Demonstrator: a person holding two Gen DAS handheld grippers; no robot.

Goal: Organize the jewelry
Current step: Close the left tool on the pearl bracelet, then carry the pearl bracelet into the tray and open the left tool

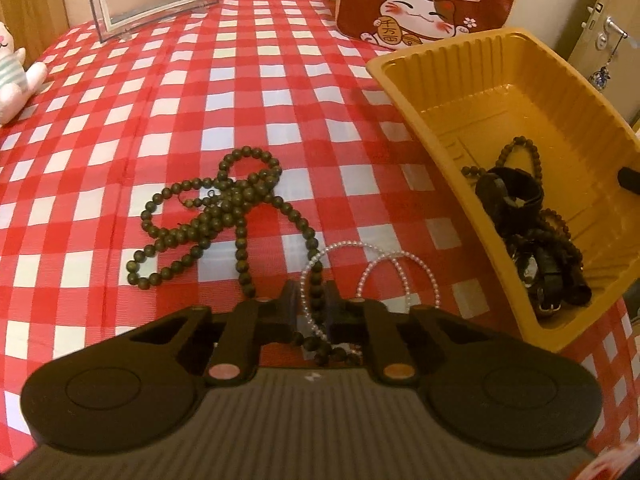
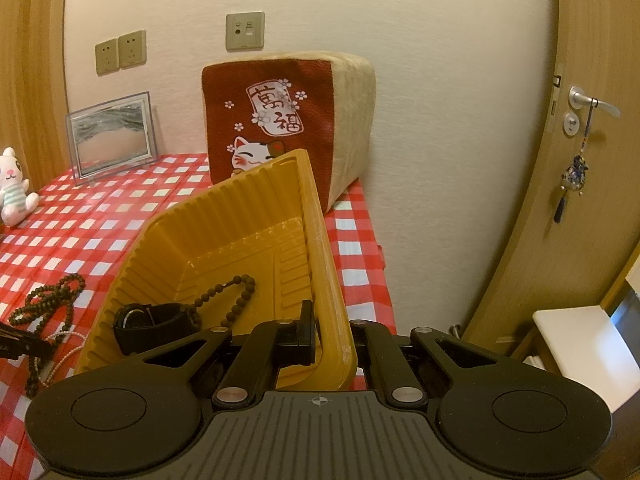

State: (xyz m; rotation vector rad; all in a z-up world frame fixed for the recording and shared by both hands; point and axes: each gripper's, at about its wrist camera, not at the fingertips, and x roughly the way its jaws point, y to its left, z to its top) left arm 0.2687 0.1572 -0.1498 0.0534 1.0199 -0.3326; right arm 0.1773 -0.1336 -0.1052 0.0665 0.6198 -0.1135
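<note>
Right, left hand-held gripper [image 1: 313, 304] is pinched on the dark bead necklace [image 1: 224, 208] and a pearl strand [image 1: 394, 276], both lying on the counter [image 1: 160, 120]. Lift high so the trailing loops clear the rim. Right hand-held gripper [image 2: 320, 330] clamps the yellow tray [image 1: 500, 92] wall; hold it steady.

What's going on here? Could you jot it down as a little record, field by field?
surface: red-and-white checked tablecloth
left gripper: closed on dark bead necklace and pearl strand
right gripper: clamps rim of yellow plastic tray, tilting it
already in tray: black watch, dark bead strand
background: lucky-cat cushion, plush toy
</note>
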